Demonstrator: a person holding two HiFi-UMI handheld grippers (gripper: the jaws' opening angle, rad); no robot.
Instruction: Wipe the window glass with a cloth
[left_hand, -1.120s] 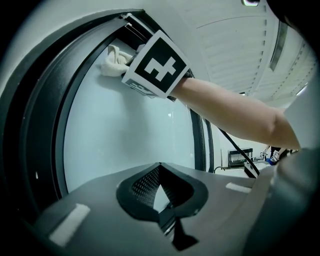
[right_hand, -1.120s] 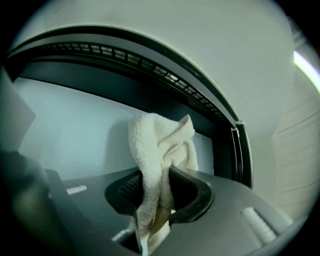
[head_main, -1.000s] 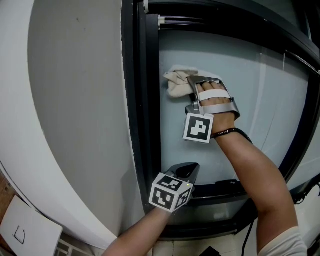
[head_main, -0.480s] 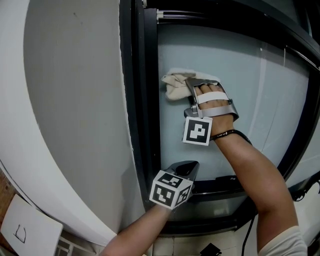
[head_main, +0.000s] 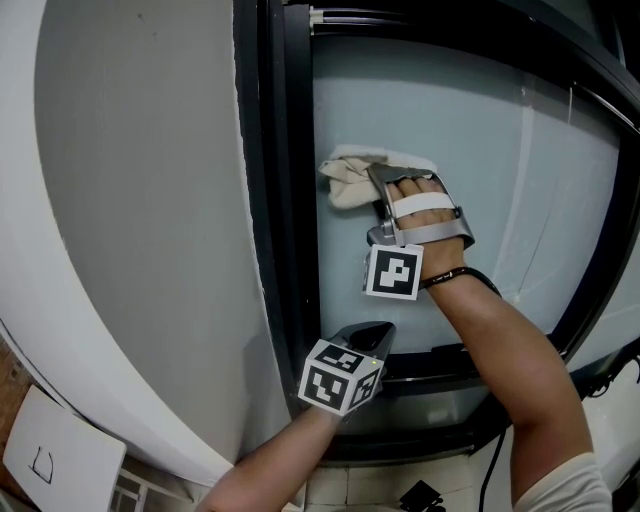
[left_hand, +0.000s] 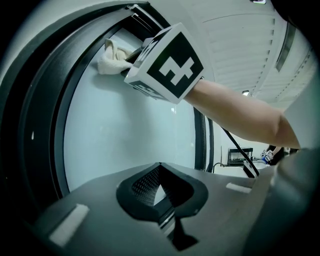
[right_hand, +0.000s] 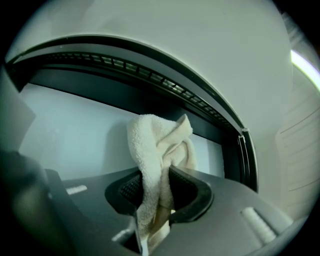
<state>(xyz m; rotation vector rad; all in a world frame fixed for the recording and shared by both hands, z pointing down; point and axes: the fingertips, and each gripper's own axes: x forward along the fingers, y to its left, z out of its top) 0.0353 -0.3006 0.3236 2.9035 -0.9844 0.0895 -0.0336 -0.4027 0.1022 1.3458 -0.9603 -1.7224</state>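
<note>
Right tool (head_main: 377, 178) clamping cloth (head_main: 345, 182) on glass (head_main: 500, 150), beside dark frame (head_main: 290, 200)

No word, number or brand name can be read anywhere. The only printed marks are black-and-white square patterns on the cube (head_main: 340, 377) of the left hand-held gripper (head_main: 372, 336) and the cube (head_main: 393, 272) of the right hand-held gripper (head_main: 373, 178). A white sheet (head_main: 60, 440) at the lower left bears a small dark outline that forms no legible letter.
</note>
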